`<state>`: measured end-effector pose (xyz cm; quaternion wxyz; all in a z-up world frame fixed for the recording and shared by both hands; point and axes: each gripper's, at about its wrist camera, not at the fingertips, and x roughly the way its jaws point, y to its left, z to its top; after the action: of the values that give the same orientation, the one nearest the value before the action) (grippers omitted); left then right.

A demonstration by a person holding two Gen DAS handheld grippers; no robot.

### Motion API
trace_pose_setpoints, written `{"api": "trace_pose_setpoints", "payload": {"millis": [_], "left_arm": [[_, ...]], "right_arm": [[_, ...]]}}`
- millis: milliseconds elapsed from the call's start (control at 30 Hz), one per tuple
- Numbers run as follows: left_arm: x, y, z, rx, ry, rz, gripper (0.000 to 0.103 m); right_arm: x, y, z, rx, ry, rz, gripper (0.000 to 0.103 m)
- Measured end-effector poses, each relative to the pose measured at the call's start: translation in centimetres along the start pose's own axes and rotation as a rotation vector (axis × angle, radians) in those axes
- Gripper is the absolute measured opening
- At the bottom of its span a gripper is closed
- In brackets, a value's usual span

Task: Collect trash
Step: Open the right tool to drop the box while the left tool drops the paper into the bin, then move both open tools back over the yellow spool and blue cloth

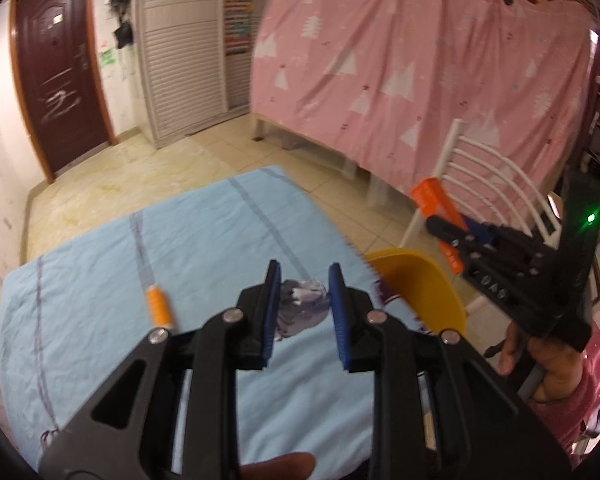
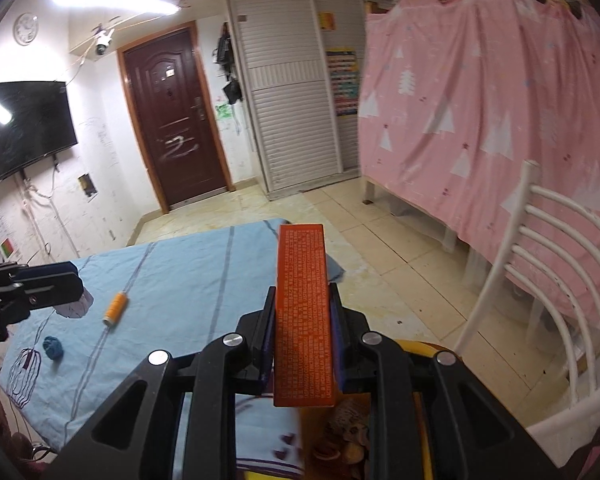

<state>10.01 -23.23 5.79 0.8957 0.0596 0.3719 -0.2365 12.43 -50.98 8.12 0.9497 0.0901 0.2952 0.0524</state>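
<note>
Both jaws carried trash. On the left gripper (image 1: pixel 304 280) they stood partly apart with a crumpled grey-white wrapper (image 1: pixel 302 308) between the blue pads; whether the pads pressed on it could not be told, since the wad may have lain on the cloth just beyond them. On the right gripper (image 2: pixel 303 304) the jaws were clamped on an orange box (image 2: pixel 303 304), gripping its two long sides near the lower half, so the box stood up past the fingertips and tilted slightly away.

The counter, under a light blue cloth (image 1: pixel 112 280), ended at a far edge and a right edge, with open tiled floor (image 2: pixel 384 248) beyond both. A yellow chair (image 1: pixel 420 284) sat at the right edge, close to the left gripper, and a white slatted chair (image 2: pixel 540 280) stood further right, beside a pink curtain (image 2: pixel 480 100). The middle of the cloth was free.

The orange box was long, narrow and flat-faced, covered in fine pale print. An orange thread spool (image 2: pixel 115 309) lay on the cloth left of both grippers, and a small blue crumpled lump (image 2: pixel 53 347) lay nearer the counter's left side, well apart from the jaws.
</note>
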Motion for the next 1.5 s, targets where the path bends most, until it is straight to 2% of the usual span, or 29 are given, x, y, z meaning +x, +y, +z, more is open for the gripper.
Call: {"api": "trace_pose_setpoints", "payload": {"millis": [300,600,667,800,867,1000,1067,1133,1167,1367,1500], "left_arm": [[2.8,-5.8,1.9,0.075,0.015,-0.101,0.023],[6.3,-9.2,2.8,0.095,0.064,-0.182,0.023],[7.2,-9.9,3.2,0.095,0.074,-0.184,0.027],[9.0,-9.8,3.7,0.068,0.103,-0.183,0.044],[9.4,-9.7,3.8,0.061,0.106,-0.173,0.048],[9.9,-8.7,3.4,0.047,0.125,-0.156,0.049],[10.0,-8.2,3.3,0.034,0.132,-0.152,0.050],[10.0,-7.6,3.2,0.024,0.135,-0.144,0.050],[9.8,-7.3,3.1,0.017,0.134,-0.143,0.050],[8.5,-5.8,3.0,-0.007,0.112,-0.131,0.051],[7.2,-4.6,3.1,-0.023,0.090,-0.134,0.064]], "right_arm": [[-0.2,-4.0,-0.9,0.065,-0.002,-0.045,0.016],[0.3,-6.5,-1.6,0.119,0.013,-0.066,0.017],[0.4,-7.0,-1.8,0.131,0.016,-0.072,0.017],[0.6,-7.8,-2.2,0.148,0.026,-0.078,0.017],[0.7,-8.0,-2.4,0.151,0.032,-0.077,0.017],[1.0,-7.9,-2.8,0.152,0.046,-0.069,0.021],[1.4,-7.9,-2.7,0.149,0.053,-0.072,0.030],[1.6,-7.8,-2.7,0.148,0.057,-0.071,0.046],[1.6,-7.6,-2.7,0.146,0.056,-0.071,0.047],[1.8,-6.3,-2.6,0.129,0.059,-0.052,0.048],[2.2,-5.1,-2.2,0.108,0.064,-0.037,0.048]]}}
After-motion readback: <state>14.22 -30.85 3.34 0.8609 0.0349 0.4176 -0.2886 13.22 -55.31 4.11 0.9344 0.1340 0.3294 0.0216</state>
